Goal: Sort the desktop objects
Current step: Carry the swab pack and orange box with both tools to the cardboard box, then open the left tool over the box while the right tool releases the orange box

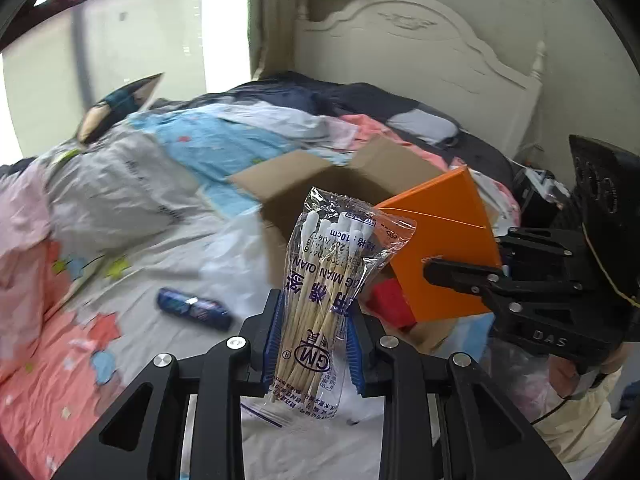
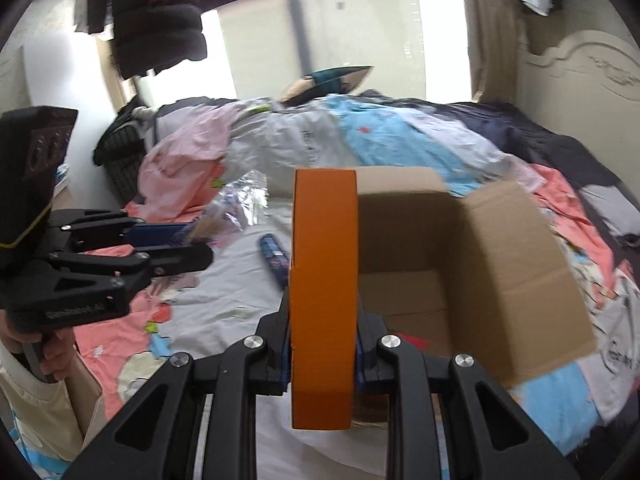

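Fingers of both grippers clamped: right gripper point(image 2: 322, 344) on the orange box point(image 2: 323, 280), left gripper point(image 1: 314, 336) on the cotton swab bag point(image 1: 320, 304).
Orange box stands on edge, long axis pointing away from the fingers, just beside the open cardboard box point(image 2: 500, 248) on the bed point(image 1: 132, 264), at its near-left wall. Right hand looks nearer the opening, so likely drops first. Swab bag upright, held farther left. Blue pack point(image 1: 194, 307) lies loose on the bed.

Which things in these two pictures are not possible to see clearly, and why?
- Cardboard box floor: right wrist view, orange box covers part; a red item stays unidentifiable.
- Blue packet label: left wrist view, blurred.
- Cotton swab bag small print: too small to read.
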{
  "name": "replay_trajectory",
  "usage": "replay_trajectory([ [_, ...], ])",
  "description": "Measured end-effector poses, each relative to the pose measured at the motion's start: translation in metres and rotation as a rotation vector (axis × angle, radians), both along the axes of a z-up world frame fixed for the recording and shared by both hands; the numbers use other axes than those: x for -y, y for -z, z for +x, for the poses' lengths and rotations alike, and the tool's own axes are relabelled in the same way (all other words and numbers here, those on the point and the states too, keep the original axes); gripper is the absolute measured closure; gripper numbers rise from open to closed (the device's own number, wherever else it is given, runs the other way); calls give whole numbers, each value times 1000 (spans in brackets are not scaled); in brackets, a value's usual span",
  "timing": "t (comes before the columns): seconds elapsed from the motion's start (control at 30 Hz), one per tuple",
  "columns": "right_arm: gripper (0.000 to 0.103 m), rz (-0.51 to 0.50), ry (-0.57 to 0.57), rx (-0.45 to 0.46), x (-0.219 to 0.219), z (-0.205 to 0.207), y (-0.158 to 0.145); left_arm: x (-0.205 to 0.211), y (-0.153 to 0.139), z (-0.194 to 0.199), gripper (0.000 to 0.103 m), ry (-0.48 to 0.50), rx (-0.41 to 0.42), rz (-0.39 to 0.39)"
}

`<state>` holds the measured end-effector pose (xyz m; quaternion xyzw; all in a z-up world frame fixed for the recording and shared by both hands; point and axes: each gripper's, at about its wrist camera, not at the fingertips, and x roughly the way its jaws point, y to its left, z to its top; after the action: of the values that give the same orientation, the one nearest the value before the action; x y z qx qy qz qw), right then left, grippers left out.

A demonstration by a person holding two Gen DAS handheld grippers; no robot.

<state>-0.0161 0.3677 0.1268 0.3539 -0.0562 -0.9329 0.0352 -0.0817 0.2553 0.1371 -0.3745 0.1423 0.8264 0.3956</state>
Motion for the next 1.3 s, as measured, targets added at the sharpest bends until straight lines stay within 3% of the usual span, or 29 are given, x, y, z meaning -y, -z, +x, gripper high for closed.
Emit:
replay_trajectory([
  [0.33, 80, 10, 105, 91, -56, 0, 29, -61, 19, -6, 74, 75, 43, -8],
  [0.4, 74, 14, 121, 88, -61, 2, 30, -67, 23, -8, 74, 80, 53, -10],
  [0.47, 60, 15, 135, 72, -67, 7, 29, -74, 28, -10, 74, 83, 61, -15],
  [0.57, 47, 14, 152, 45, -73, 15, 26, -82, 31, -11, 74, 95, 71, -15],
  [0.63, 44, 15, 153, 39, -75, 16, 26, -87, 33, -10, 74, 100, 72, -17],
  [0.73, 42, 15, 148, 44, -77, 16, 28, -91, 35, -8, 57, 100, 60, -26],
  [0.8, 42, 9, 144, 48, -79, 16, 30, -94, 37, -7, 28, 99, 51, -31],
  [0.9, 42, 1, 149, 55, -80, 14, 34, -90, 34, -7, 8, 80, 32, -21],
  [1.0, 42, -9, 141, 56, -78, 14, 36, -81, 30, -9, 0, 55, 25, -14],
  [1.3, 42, 33, 19, 37, -26, 6, 31, -18, 37, -26, 0, -93, 8, -82],
])
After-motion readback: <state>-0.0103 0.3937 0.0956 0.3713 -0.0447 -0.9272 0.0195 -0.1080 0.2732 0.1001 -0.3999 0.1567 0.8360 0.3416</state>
